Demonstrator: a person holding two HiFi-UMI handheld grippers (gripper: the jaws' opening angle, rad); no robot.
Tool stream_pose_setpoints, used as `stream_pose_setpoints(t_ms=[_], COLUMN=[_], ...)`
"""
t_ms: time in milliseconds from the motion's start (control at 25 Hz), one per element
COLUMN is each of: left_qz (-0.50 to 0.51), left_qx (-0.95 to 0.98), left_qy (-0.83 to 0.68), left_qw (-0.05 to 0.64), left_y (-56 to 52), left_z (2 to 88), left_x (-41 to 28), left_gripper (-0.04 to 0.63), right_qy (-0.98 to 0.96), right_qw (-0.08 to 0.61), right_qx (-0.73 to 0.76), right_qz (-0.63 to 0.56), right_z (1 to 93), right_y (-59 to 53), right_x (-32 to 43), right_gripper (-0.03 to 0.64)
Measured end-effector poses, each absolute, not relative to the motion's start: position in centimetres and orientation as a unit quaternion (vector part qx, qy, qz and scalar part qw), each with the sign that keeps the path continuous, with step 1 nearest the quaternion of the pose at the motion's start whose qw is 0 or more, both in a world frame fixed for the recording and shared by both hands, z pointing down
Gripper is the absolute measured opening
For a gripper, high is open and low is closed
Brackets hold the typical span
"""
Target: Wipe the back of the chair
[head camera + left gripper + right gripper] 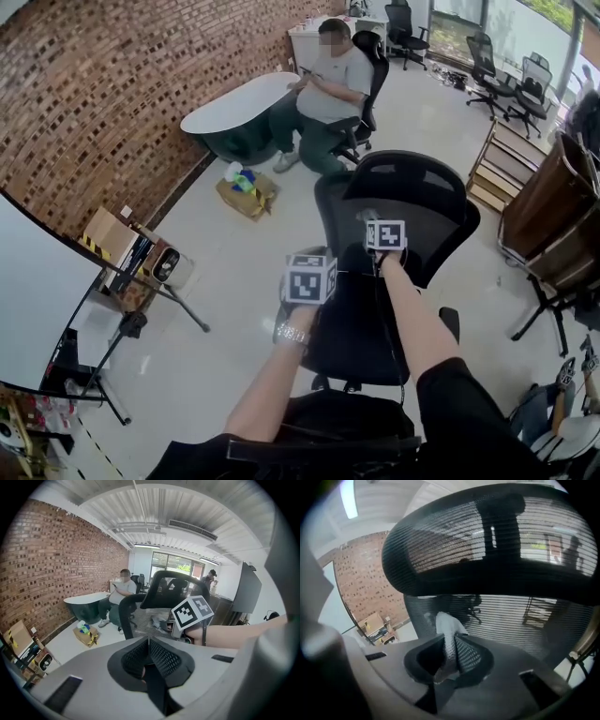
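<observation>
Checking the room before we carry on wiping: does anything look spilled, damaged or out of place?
Nothing looks spilled or broken. The only stray thing is an open cardboard box of colourful items sitting on the floor near the brick wall, apart from the mesh chair.

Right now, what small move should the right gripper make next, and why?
Probably sweep the right gripper sideways along the chair back: its jaws are shut on a white cloth held close to that mesh.

Your left arm (265,386) and right arm (418,321) reach forward, left gripper (149,643) with jaws pressed together, right gripper (449,641) clamped on a cloth (446,623).
</observation>
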State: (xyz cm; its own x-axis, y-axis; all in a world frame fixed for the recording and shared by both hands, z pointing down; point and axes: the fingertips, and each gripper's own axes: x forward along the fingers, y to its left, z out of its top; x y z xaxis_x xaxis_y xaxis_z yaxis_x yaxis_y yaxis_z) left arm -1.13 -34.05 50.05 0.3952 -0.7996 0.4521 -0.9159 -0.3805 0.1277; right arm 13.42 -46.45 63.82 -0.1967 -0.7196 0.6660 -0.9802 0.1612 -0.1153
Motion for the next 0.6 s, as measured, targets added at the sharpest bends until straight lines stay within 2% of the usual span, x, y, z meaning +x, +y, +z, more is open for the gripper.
stream_pose_setpoints(t_ms=[120, 280, 480, 600], left_qz=[0.161, 0.157, 0.154, 0.156], left_qx=[0.809, 0.808, 0.82, 0.826], left_qy=[-0.535, -0.537, -0.521, -0.509], left_qw=[0.18, 0.182, 0.182, 0.185], left_y=[-34.1, -34.3, -34.2, -33.9], left_z=[50.4, 50.4, 50.0, 50.1], left_x=[-3.0, -3.9, -1.7, 0.3], left_gripper=[0.015, 0.015, 0.015, 0.015], right_qy=[-0.703, -0.665, -0.595, -0.566], right_qw=[0.241, 0.248, 0.242, 0.228], right_qx=[0.625, 0.63, 0.723, 0.753], right_qz=[0.24, 0.317, 0.256, 0.248], right_z=[64.6, 68.2, 66.3, 65.1], right_y=[-47.0, -43.6, -41.0, -38.8], right_x=[17.5, 23.8, 37.7, 42.7], right_gripper=[0.044, 0.044, 0.044, 0.044])
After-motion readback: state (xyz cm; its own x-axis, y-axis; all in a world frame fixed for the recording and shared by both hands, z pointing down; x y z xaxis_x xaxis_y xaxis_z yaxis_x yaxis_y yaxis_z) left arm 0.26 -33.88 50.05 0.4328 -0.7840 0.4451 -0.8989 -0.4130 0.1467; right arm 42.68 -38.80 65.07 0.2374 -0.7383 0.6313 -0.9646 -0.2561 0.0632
